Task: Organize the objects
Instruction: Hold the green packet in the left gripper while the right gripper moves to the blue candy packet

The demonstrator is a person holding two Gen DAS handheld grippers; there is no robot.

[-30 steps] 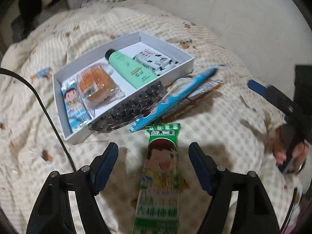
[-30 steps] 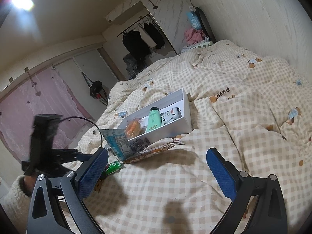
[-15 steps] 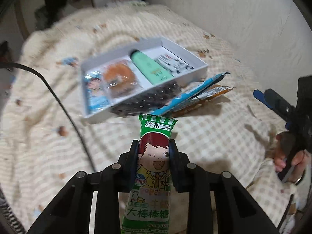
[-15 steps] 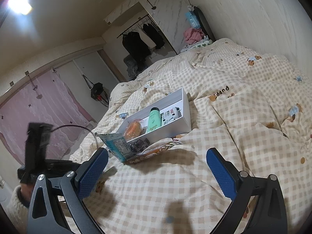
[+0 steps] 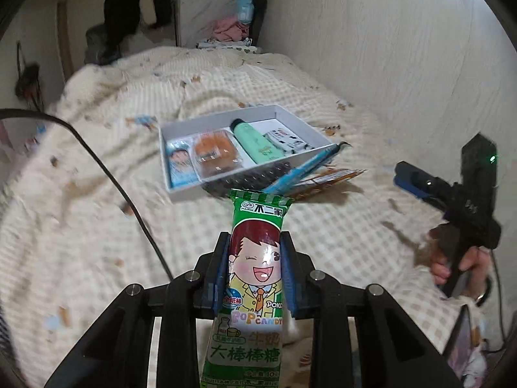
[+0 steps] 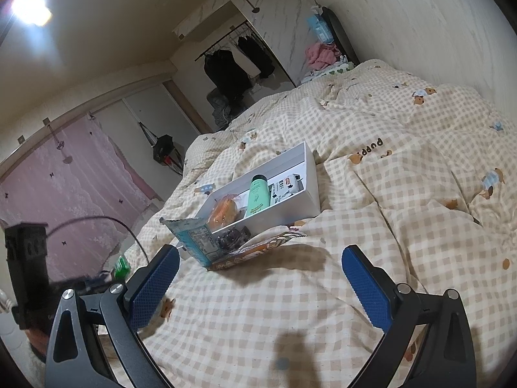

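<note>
Your left gripper (image 5: 255, 271) pinches the green candy packet (image 5: 253, 278) across its middle, both blue pads pressed flat on the wrapper's sides, the packet's sealed top end pointing forward and its long printed tail hanging back under the camera. It is in the air above the checked bedspread (image 5: 97, 226), short of the white box (image 5: 300, 123) that sits on the bed ahead. Judging by the task, the step in hand is carrying the packet to that box, so keep the pinch steady; the wrapper is slick and floppy, and a loose hold would probably let it slide. The box already holds a small blue packet (image 5: 179, 165) at its left end, a wrapped orange bun (image 5: 215, 156), a mint-green tube (image 5: 255, 142) and a black-and-white packet (image 5: 284, 140) at its right end, so free floor is scarce; aim for the near strip or lay the packet across the others. A dark hair clip (image 5: 245, 179), a long blue packet (image 5: 303, 169) and an orange packet (image 5: 332, 176) lean against the near wall, so come in high over them and lower the forward end first. Your right gripper (image 6: 258, 286) hangs spread wide and empty above the bedspread, well apart from the box; leave it there, clear of the left one's path.
</note>
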